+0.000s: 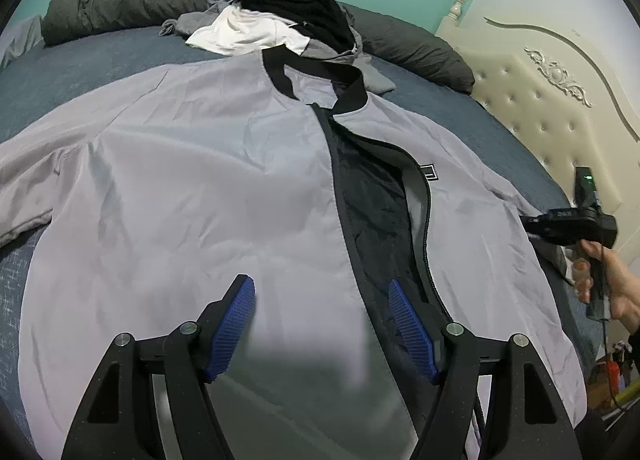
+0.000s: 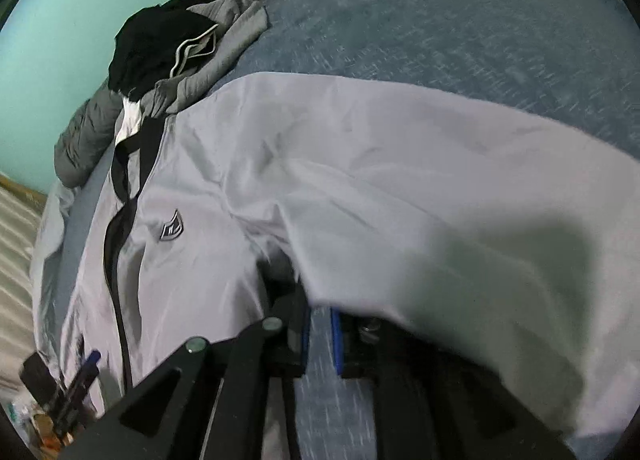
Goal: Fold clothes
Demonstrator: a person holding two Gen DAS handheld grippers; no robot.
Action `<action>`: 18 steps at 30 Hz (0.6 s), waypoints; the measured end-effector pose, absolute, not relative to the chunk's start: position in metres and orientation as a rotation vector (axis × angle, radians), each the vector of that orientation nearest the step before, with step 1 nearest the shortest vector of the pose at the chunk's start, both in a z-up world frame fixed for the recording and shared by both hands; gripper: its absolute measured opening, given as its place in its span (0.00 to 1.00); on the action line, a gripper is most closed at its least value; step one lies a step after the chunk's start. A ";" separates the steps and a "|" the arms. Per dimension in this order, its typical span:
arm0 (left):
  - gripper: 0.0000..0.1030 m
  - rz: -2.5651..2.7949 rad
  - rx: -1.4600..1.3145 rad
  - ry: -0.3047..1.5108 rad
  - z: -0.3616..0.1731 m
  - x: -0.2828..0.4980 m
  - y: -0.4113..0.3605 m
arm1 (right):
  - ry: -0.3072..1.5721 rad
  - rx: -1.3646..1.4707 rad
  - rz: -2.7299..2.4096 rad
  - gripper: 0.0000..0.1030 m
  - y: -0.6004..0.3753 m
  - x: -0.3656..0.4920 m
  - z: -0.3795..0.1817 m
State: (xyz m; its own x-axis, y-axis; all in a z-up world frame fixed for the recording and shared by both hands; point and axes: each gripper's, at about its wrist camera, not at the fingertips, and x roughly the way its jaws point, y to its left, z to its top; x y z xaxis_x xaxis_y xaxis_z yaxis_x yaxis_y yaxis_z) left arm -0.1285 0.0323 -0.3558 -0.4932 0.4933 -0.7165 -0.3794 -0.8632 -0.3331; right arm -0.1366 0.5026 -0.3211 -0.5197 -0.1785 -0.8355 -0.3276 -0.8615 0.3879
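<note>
Left tongs (image 1: 322, 324) are held wide and released just above the lower front of the grey jacket (image 1: 192, 180), nothing between the blue pads (image 1: 234, 324); if they are clenched here, both front layer and back could be pinched together, or the zip edge (image 1: 348, 220) caught, so the fold would drag crooked. Right tongs (image 2: 320, 340) are nearly clenched, the gap between the pads showing mainly blue bed sheet, and the pale sleeve (image 2: 420, 188) is draped over and beside them; whether fabric is actually gripped cannot be told, so the thin slippery cloth may slide off when lifted. The jacket is spread face up on the bed (image 1: 100, 56), front unzipped, dark lining (image 1: 372, 188) exposed; a fold made now could lock in the gaping front and the creases. Further off, the pile of unfolded clothes (image 1: 280, 16) touches the collar (image 1: 316, 80) and could be snagged or dragged if the jacket is pulled.
</note>
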 end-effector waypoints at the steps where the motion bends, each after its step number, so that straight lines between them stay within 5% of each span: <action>1: 0.72 2.337 -1.187 -0.180 -0.356 -0.129 0.033 | 0.749 -1.469 2.562 0.08 0.499 -0.133 -0.312; 6: 0.72 2.267 -1.175 -0.141 -0.350 -0.125 0.056 | 0.708 -1.445 2.640 0.19 0.486 -0.126 -0.294; 13: 0.70 2.145 -1.279 -0.038 -0.362 -0.139 0.114 | 0.734 -1.458 2.610 0.22 0.484 -0.114 -0.303; 16: 0.44 2.080 -1.350 -0.026 -0.376 -0.150 0.133 | 0.733 -1.464 2.612 0.22 0.486 -0.107 -0.305; 18: 0.17 2.041 -1.374 -0.008 -0.383 -0.154 0.142 | 0.737 -1.465 2.616 0.22 0.488 -0.103 -0.305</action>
State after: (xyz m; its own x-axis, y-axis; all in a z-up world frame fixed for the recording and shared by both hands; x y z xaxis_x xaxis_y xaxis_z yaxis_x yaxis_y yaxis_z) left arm -0.1536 0.1421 -0.3835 -0.2227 0.5255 -0.8212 -0.5192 -0.7769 -0.3563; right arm -0.1035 0.4878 -0.3047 -0.5484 -0.1804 -0.8165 -0.2721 -0.8848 0.3783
